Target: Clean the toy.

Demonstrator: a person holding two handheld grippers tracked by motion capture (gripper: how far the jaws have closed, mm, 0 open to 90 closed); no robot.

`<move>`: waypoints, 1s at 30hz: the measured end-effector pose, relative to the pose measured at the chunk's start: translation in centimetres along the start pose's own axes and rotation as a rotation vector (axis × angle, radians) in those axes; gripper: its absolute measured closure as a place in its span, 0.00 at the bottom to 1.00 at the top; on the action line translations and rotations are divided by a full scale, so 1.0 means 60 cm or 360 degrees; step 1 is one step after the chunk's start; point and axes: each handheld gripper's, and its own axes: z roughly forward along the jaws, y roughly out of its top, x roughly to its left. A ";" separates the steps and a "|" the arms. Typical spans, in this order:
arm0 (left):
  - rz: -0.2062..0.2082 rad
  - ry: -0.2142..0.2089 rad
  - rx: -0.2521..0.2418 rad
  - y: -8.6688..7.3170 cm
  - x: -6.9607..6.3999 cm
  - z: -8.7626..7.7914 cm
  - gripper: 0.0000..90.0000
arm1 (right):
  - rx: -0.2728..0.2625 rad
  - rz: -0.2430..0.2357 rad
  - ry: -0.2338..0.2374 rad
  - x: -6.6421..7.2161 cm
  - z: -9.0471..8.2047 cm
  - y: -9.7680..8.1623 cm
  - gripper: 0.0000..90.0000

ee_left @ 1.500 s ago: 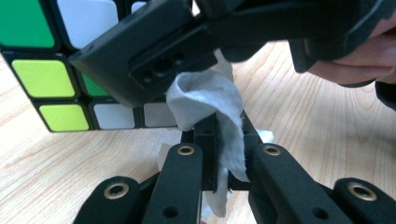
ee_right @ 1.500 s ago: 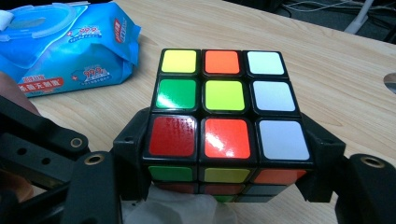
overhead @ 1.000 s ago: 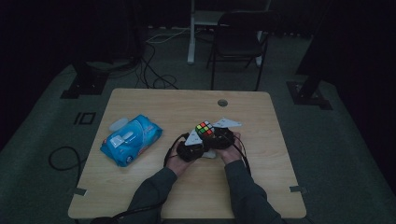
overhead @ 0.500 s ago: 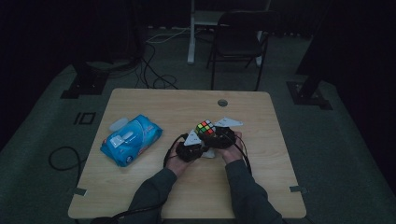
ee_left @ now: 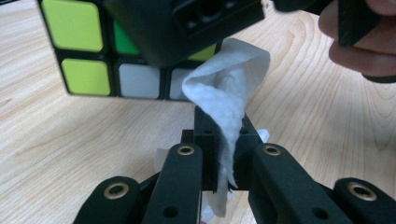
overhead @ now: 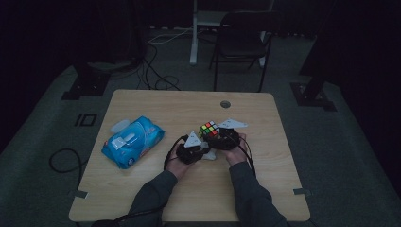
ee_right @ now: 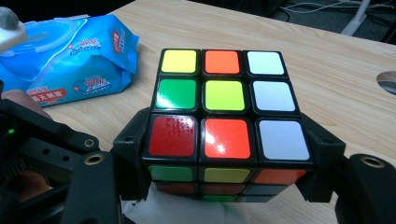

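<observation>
Your right gripper (ee_right: 224, 186) has its fingers (ee_right: 133, 158) clamped on opposite sides of the puzzle cube (ee_right: 224, 112), holding it just above the surface (ee_right: 327, 60). Your left gripper (ee_left: 224, 154) has its fingers (ee_left: 187, 182) pinched narrow on a white wipe (ee_left: 229, 98), which stands up between them and bends over at the top, just beside the cube's lower face. The step in hand looks like wiping the cube. Next, press the wipe's folded crest against a face and rub, turning the cube to reach fresh sides. A cube has no long axis; its red, orange and white row faces you. The blue wipes pack (overhead: 132, 141) lies well apart, on your left.
</observation>
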 end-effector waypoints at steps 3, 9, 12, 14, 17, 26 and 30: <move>-0.0006 -0.0006 -0.0002 0.001 -0.001 0.002 0.96 | -0.0004 0.0005 0.0002 0.002 0.001 0.000 0.38; 0.0002 -0.0024 -0.0016 0.007 -0.005 0.005 0.96 | -0.0007 0.0009 -0.0006 0.003 0.002 0.000 0.38; 0.0005 -0.0032 -0.0022 0.011 -0.007 0.006 0.96 | -0.0006 0.0008 -0.0004 0.004 0.004 0.000 0.38; 0.0002 -0.0036 -0.0035 0.014 -0.008 0.008 0.96 | -0.0007 0.0010 -0.0001 0.004 0.004 0.000 0.38; -0.0001 -0.0046 -0.0047 0.017 -0.010 0.008 0.96 | -0.0004 0.0001 -0.0001 0.006 0.005 -0.001 0.38; -0.0017 -0.0043 -0.0093 0.018 -0.011 0.003 0.96 | -0.0001 0.0011 0.0000 0.006 0.005 -0.004 0.38; -0.0017 -0.0043 -0.0100 0.018 -0.012 0.002 0.96 | 0.0000 0.0008 -0.0005 0.004 0.004 -0.004 0.38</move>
